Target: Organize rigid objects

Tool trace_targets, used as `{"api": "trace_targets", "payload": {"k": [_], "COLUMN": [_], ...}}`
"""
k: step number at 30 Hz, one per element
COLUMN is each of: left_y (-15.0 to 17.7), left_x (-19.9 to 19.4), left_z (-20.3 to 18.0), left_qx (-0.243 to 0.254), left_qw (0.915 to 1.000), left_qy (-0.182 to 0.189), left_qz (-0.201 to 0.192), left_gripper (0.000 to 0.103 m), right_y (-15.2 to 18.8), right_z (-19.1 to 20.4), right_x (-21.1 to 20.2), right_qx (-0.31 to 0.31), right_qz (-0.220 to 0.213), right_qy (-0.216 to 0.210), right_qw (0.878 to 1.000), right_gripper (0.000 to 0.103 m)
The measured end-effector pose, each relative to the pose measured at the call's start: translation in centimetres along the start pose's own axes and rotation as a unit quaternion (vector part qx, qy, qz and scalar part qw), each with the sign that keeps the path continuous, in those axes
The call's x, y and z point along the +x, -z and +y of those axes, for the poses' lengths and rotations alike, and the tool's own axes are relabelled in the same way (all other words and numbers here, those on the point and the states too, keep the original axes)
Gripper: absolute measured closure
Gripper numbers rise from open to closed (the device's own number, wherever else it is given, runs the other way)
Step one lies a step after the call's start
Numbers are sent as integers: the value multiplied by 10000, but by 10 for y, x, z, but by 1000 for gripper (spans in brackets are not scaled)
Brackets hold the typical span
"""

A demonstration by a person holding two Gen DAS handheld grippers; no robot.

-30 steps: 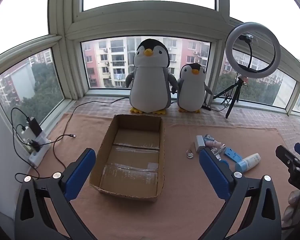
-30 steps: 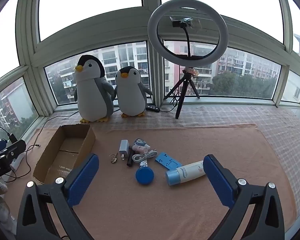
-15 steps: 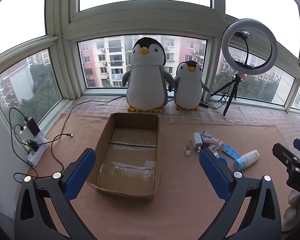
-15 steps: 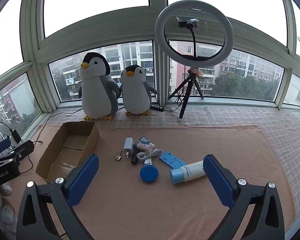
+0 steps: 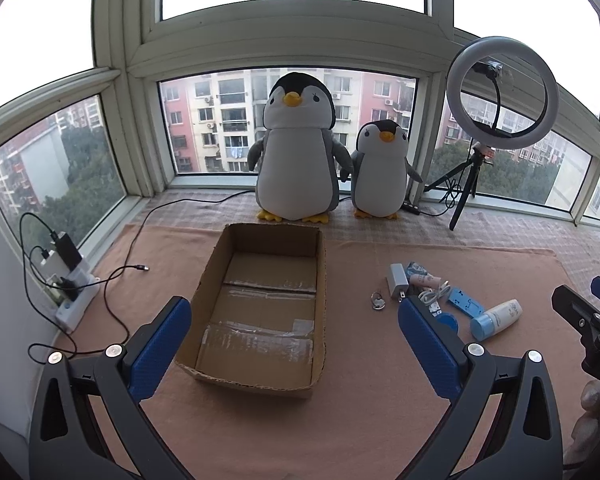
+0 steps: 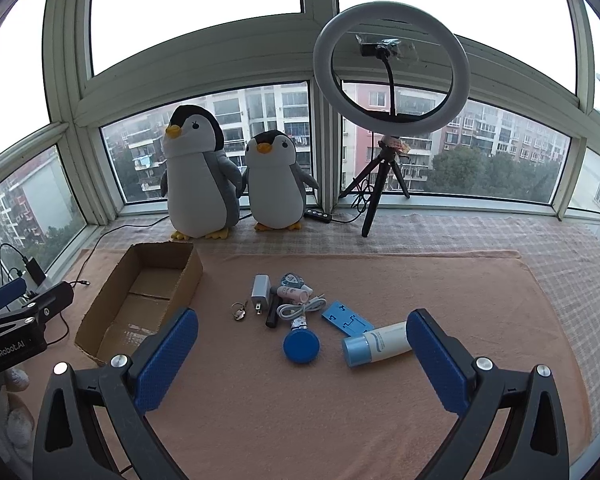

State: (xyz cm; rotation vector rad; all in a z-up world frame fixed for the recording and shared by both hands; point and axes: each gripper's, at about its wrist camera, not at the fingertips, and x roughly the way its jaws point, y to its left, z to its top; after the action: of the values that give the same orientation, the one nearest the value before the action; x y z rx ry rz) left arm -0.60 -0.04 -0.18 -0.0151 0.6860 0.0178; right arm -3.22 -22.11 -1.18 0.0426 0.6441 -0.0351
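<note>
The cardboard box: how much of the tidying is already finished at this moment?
Nothing is done: the cardboard box holds no objects. Nothing is in hand either; the left tool and the right tool are both open. All the work is left: the charger, keys, cable and lotion bottle lie on the mat.

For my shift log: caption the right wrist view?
Open right gripper above a blue-capped bottle, blue disc and charger, cardboard box at left.
</note>
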Motion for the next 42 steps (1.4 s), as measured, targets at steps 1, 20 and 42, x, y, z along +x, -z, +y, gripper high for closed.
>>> {"api": "trace_targets", "payload": {"k": [1,20,42], "left_y": [0,-2,-1], "left_x": [0,1,3], "left_z": [0,-3,-3], "left_qx": [3,51,52], "left_qw": [10000,10000,10000], "left_qy": [1,-9,1], "left_qz": [2,14,27], "left_gripper": [0,0,0], "right_y": [0,0,1], "right_z": [0,-4,-3], "right_x": [0,2,5], "right_qx": [8,87,70], "right_qz": [6,65,92], "right_qy": [-6,-42,-45], "right_qw": [10000,9999,9999], "right_gripper": [0,0,0]}}
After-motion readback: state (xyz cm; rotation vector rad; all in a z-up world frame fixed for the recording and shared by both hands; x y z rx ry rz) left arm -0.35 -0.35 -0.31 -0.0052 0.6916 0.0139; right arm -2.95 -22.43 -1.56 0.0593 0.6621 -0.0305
